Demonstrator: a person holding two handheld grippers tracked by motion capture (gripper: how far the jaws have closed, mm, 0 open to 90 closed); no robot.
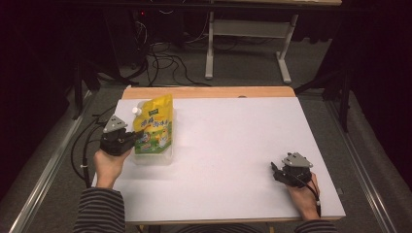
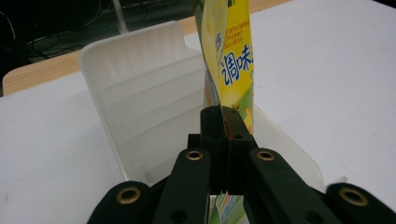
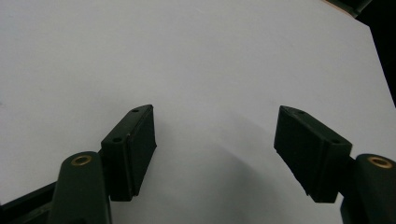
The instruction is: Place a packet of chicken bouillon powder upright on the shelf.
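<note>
My left gripper [image 2: 223, 122] has its jaws pinching the edge of the soft, floppy yellow pouch [image 1: 154, 127] standing in the white bin [image 2: 140, 93] at the table's ten o'clock, while my right gripper [image 3: 215, 154] rests spread at four.

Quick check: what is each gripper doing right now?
Left gripper: shut on the yellow pouch.
Right gripper: open, holding nothing.

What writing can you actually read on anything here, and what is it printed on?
"Granulated Chicken Bouillon" – small English print on the yellow pouch, partly cut off at its fold.
"调味" – big blue Chinese characters below it on the same pouch.
The pouch's front print in the high view is too blurred to read.
</note>
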